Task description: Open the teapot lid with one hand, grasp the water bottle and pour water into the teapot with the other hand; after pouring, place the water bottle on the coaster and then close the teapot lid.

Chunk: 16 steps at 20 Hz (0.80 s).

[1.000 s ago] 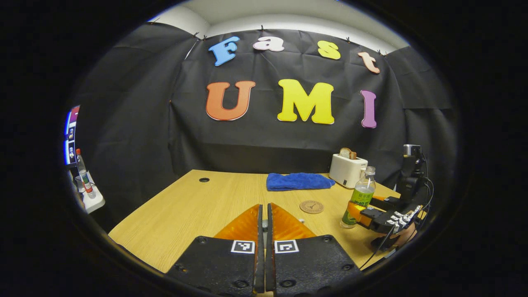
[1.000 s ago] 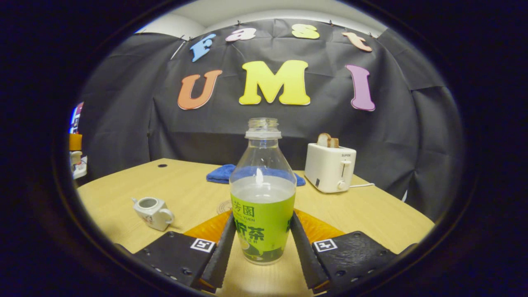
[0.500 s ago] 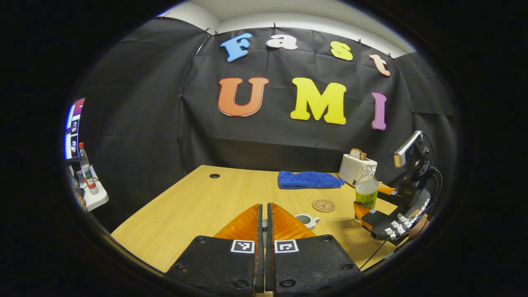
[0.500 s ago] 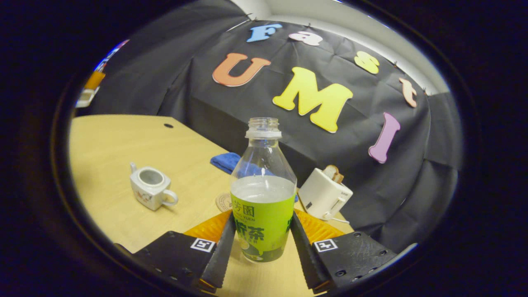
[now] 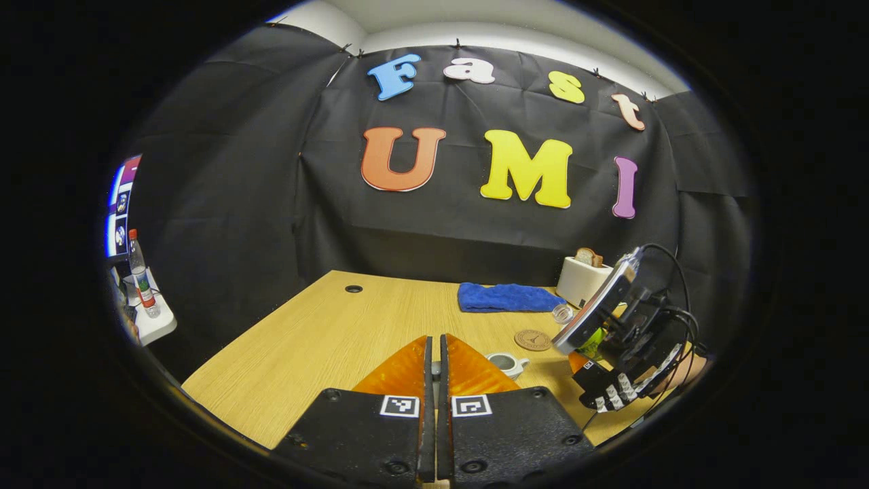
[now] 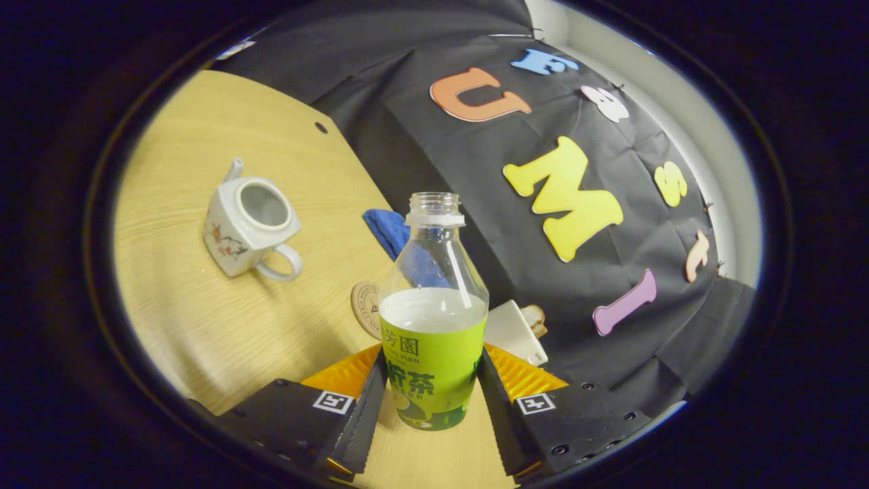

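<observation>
- One water bottle (image 6: 433, 319), uncapped and about half full, sits clenched between both fingers of the right gripper (image 6: 432, 401); it is lifted off the table (image 6: 204, 319) and leaning toward the teapot (image 6: 248, 227).
- The teapot stands open-mouthed on the table, handle toward the bottle, spout away; its opening is small, so a stream started while the bottle mouth is off to one side would likely splash onto the wood.
- The grip sits low on the bottle's label; a sharper tilt may let the bottle swivel or slip between the fingers.
- The left gripper (image 5: 434, 407) has its fingers pressed together; whether the lid is pinched between them cannot be told. In the left gripper view it hangs just near of the teapot (image 5: 506, 363), so the two grippers could knock as the bottle swings in.
- The coaster (image 6: 366, 309) lies between teapot and toaster (image 6: 519, 333), near the blue cloth (image 6: 390, 231); spill could reach either.
- Open room lies on the left of the table; the right edge, near the right gripper (image 5: 631, 367), gives little margin.
</observation>
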{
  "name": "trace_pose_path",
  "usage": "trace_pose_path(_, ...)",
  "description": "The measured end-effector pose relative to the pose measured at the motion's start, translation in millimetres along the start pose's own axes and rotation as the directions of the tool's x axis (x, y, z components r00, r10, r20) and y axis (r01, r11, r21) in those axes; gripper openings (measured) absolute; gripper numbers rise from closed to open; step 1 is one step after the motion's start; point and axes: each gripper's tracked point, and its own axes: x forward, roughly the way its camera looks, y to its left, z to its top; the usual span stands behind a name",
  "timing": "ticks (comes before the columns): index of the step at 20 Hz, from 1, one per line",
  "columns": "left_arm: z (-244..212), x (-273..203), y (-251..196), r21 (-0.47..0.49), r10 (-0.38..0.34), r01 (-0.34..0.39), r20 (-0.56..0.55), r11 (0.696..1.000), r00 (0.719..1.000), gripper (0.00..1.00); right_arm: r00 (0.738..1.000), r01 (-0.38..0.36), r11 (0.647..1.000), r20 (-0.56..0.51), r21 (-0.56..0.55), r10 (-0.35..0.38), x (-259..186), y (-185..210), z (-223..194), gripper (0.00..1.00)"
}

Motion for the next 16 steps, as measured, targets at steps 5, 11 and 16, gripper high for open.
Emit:
trace_pose_path(5, 2, -2, 7, -0.010, 0.003, -0.003, 0.000, 1.000, 1.000, 0.04, 1.000, 0.004, 0.976, 0.011, -0.219, -0.002, 0, 9, 10, 0.73)
trace_pose_path(11, 3, -4, 3, 0.012, -0.030, 0.030, 0.000, 0.999, 1.000, 0.04, 0.996, 0.082, 0.884, 0.061, -0.461, -0.060, -3, 6, 25, 0.73)
trace_pose_path(16, 3, -4, 3, 0.021, -0.033, 0.033, 0.000, 0.999, 0.999, 0.04, 0.995, 0.096, 0.808, 0.056, -0.581, -0.078, -2, 1, 31, 0.71)
